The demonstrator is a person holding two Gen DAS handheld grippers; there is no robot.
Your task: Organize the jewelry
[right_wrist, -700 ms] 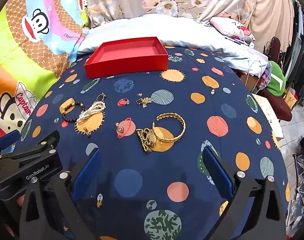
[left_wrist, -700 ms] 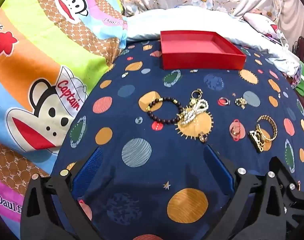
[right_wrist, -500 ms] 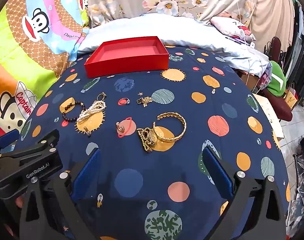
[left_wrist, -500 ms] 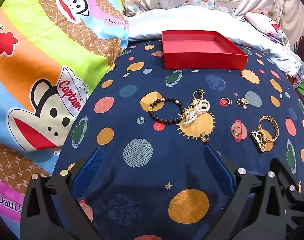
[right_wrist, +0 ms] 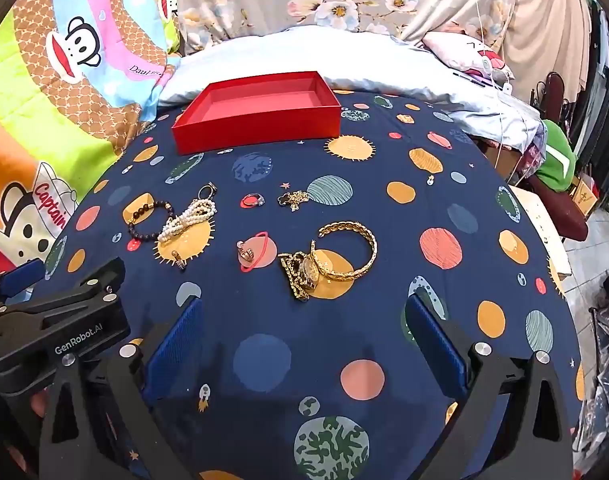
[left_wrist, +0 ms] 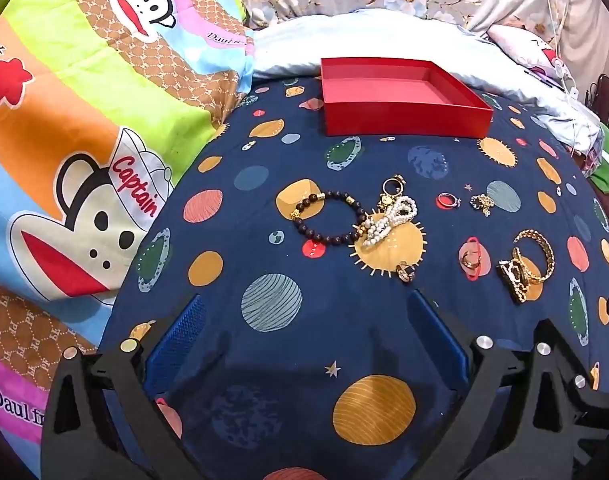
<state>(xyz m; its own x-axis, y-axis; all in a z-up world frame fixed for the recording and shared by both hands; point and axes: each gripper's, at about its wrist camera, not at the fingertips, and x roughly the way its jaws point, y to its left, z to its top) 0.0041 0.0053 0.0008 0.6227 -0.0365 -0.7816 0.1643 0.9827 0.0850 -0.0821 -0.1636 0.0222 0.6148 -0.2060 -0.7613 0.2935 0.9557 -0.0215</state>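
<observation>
The left gripper [left_wrist: 304, 336] hangs above a navy bedspread [left_wrist: 324, 312] printed with planets, its two blue fingers [left_wrist: 176, 336] spread wide apart with nothing between them; the right gripper [right_wrist: 304, 336] hangs just beside it, its fingers as wide and as empty. Both tilt downward toward the cloth. The landmark is a shallow red box [right_wrist: 260, 110] — open-topped and bare inside — that sits at the far side of the bedspread, against a pale blue pillow [right_wrist: 304, 52]. All the jewelry lies loose on the cloth between the box and the grippers, none of it in the box. Nearest the box's left front corner lie a dark beaded bracelet [left_wrist: 328, 216] and, touching it, a looped string of white pearls [left_wrist: 388, 220] with a gold ring-shaped piece at its far end. In front of the box's middle are a small ring [right_wrist: 253, 199] and a small gold charm [right_wrist: 292, 199], just beside each other. Closer to the grippers lie two more small gold pieces [right_wrist: 246, 253] — too small to tell exactly what — and a gold cuff bangle [right_wrist: 350, 250] touching a gold watch [right_wrist: 304, 274] with a chain band. A bright cartoon-monkey blanket [left_wrist: 84, 128] lies left of the box.
</observation>
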